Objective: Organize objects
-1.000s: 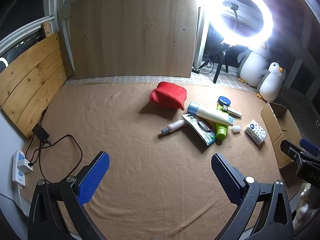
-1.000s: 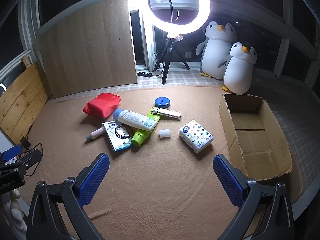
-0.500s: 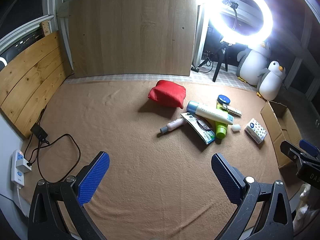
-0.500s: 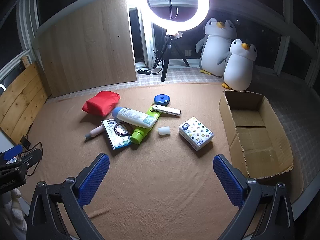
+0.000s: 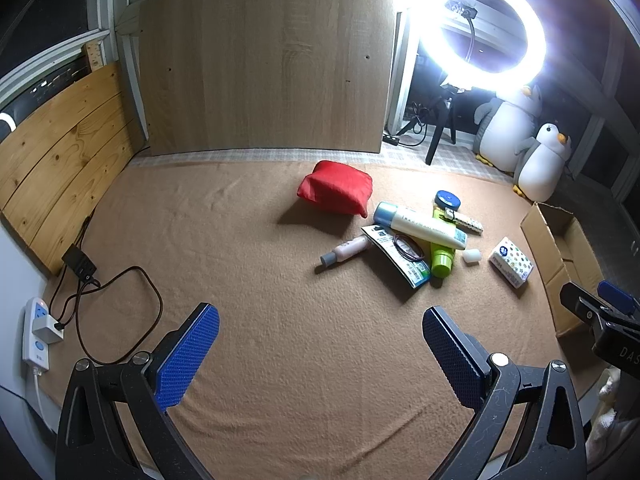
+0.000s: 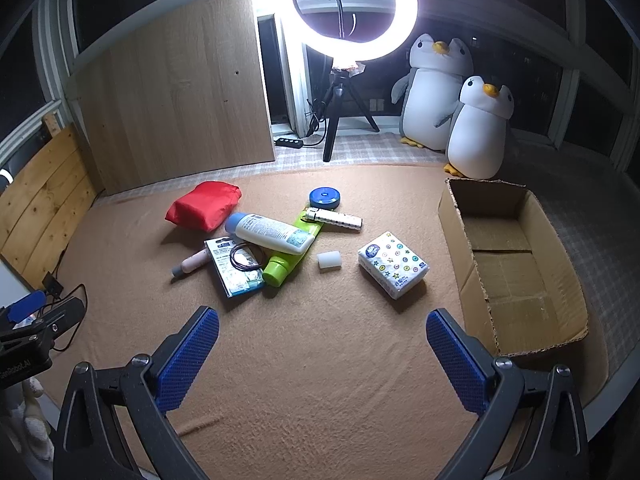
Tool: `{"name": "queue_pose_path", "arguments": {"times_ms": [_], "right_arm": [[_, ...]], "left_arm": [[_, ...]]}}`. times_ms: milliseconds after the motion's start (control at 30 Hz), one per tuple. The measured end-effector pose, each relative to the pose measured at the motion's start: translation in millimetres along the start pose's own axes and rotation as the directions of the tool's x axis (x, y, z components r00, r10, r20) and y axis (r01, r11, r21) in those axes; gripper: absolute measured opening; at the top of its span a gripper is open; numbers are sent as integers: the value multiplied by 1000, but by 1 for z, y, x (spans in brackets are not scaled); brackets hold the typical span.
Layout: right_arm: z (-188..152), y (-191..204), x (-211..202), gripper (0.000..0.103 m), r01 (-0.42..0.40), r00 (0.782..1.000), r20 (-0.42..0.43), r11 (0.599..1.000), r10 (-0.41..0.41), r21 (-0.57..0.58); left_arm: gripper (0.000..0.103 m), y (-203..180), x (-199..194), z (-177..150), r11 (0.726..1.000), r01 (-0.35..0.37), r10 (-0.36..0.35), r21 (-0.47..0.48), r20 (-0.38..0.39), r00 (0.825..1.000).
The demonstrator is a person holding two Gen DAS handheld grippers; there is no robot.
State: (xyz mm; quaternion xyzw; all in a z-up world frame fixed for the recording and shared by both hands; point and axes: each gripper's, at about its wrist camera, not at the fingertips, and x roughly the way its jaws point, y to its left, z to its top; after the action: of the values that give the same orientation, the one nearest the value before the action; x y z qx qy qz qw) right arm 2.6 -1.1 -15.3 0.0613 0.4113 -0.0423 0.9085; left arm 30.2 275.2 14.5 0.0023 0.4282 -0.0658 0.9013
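Two grippers hover above a tan blanket (image 6: 320,360) spread over the floor, each with its blue-padded jaws spread wide and holding nothing: the left gripper (image 5: 320,344) and the right gripper (image 6: 322,344). Behind the blanket stand a wooden board (image 6: 180,100), a lit ring light (image 6: 348,8) on a tripod and two plush penguins (image 6: 460,108). A power strip (image 5: 38,332) with dark cables lies at the blanket's left edge.

An open cardboard box (image 6: 516,264) sits at the right edge of the blanket; everything else lies to its left. Nearest it is a patterned tissue pack (image 6: 392,264), then a small white cap (image 6: 329,259). Farther left is a heap: a white bottle with a blue cap (image 6: 272,234) lies on its side across a green tube (image 6: 290,252), its long axis running left to right with the cap pointing away from the box. The green tube's cap points toward the grippers. A flat packet (image 6: 234,268) with a dark loop on it, a pink tube (image 6: 192,262), a slim patterned stick (image 6: 334,218) and a blue round tin (image 6: 325,197) surround them. A red pouch (image 6: 202,206) lies farthest from the box.
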Motion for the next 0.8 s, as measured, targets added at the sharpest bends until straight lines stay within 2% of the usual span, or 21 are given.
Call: {"name": "queue_pose_path", "arguments": {"times_ms": [800], "right_arm": [[1, 1, 4, 103, -32, 999, -33, 999, 32, 16]], "left_arm": [[103, 0, -2, -1, 1000, 1, -1, 2, -3, 1000]]}}
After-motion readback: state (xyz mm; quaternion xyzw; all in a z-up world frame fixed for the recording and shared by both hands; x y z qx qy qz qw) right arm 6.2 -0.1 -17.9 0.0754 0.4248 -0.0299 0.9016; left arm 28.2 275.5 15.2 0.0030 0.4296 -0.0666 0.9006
